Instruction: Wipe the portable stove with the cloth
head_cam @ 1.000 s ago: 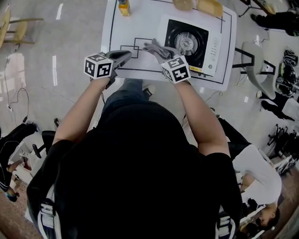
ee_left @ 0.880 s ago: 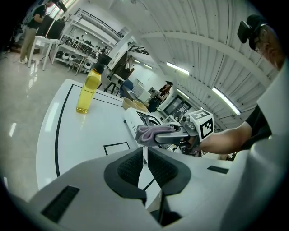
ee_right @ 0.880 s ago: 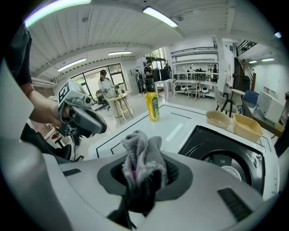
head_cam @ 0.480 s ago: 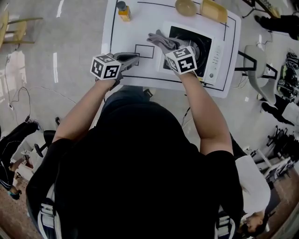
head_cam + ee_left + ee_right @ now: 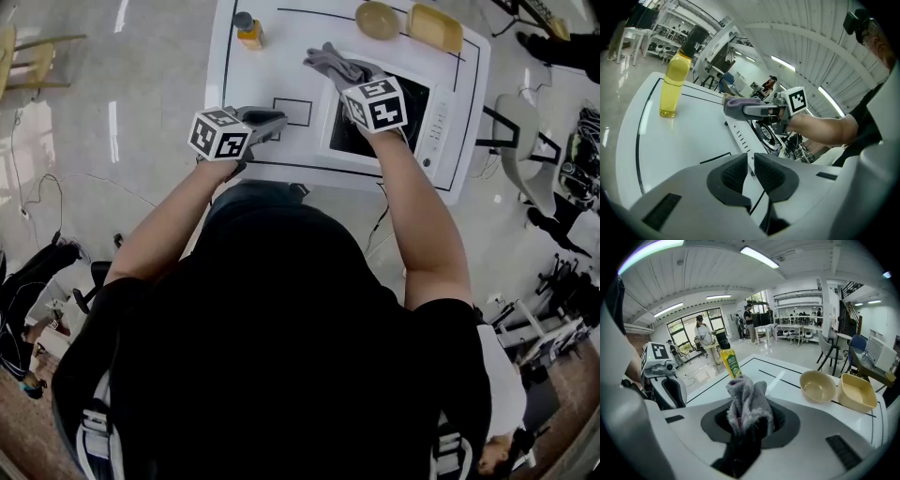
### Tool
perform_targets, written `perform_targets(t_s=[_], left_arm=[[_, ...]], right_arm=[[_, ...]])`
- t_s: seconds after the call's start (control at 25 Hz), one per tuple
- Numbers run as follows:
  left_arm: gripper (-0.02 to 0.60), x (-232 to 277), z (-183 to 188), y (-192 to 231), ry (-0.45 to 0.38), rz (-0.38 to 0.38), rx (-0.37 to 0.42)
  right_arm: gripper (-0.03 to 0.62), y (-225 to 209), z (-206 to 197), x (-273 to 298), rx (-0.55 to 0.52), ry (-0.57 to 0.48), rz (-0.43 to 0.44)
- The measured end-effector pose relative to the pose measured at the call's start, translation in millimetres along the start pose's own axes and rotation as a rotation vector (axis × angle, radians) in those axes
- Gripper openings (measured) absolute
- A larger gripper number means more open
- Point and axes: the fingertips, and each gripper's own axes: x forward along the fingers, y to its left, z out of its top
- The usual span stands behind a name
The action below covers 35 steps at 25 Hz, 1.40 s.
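The portable stove, white with a black burner top, sits on the right half of the white table. My right gripper hovers over the stove's far left corner, shut on a grey cloth that sticks out past the jaws. The right gripper view shows the cloth bunched between the pads. My left gripper is shut and empty, low over the table's near edge left of the stove. From the left gripper view, the stove lies ahead, with the cloth held above it.
A yellow bottle stands at the table's far left. A tan bowl and a yellow tray lie at the far edge behind the stove. A chair stands to the right, and people are in the room beyond.
My right gripper has carried the cloth away from me and to the right, from the table's middle to above the stove. The left gripper has edged forward over the table.
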Motion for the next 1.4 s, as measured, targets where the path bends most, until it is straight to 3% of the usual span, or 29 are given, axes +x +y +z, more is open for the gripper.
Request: perform_targets(t_s=[0.24,0.64,1.04,1.4], left_arm=[[0.052,4.7,6.4,4.5,0.018,-0.007,0.003],[0.064,15.5,15.7,-6.0,0.043,-0.040,0.028],[0.132,46.2,14.7,-28.4,0.093,-0.076,0.055],[0.221,74.1,14.8,-38.1,0.145,-0.060,0.088]], right_arm=[[0.117,-21.9,14.9,5.5,0.010,-0.013,-0.023],[0.117,-61.4,9.3,-14.0,0.132,-0.029,-0.070],[0.117,-127.0,-40.9,-75.7,0.199,-0.006,-0.197],[0.117,-183.7,-87.7,-127.2,0.271,0.003,-0.299]])
